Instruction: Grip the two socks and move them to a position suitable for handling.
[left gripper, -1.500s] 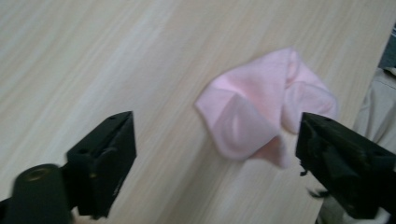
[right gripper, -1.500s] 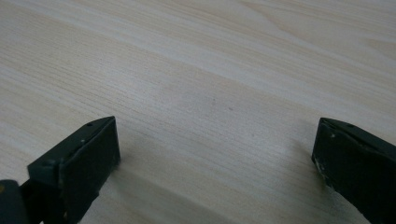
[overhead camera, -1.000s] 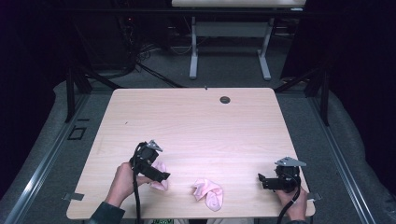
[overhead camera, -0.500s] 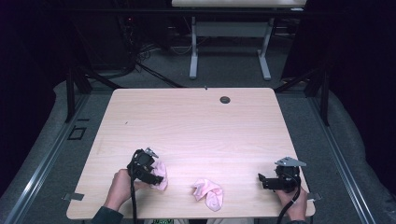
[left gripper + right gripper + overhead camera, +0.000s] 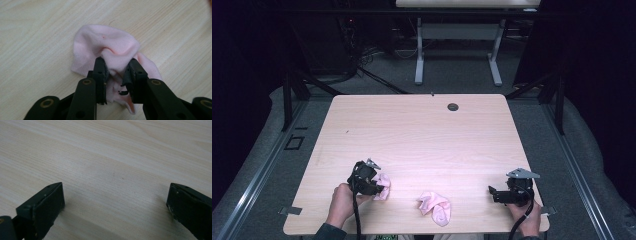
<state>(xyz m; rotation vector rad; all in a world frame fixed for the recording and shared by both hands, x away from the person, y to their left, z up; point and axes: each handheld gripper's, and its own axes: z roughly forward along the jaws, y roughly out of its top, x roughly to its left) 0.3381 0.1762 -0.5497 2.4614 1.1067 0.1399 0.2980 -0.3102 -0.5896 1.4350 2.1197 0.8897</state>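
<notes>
Pinching a bunched fold of the pink sock point(image 5: 110, 47) at the table's point(image 5: 422, 130) near left edge, left gripper point(image 5: 117, 72) jaws just closing, cloth pressed between the pads. Second pink sock point(image 5: 435, 206) lying crumpled near the front edge, untouched. Right gripper point(image 5: 115, 202) jaws spread wide over bare wood, holding nothing.

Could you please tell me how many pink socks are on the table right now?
2. One small pink fabric sock lies near the table's front left, bunched between the left gripper's fingers. The other pink sock lies loose at the front edge, near the middle.
</notes>
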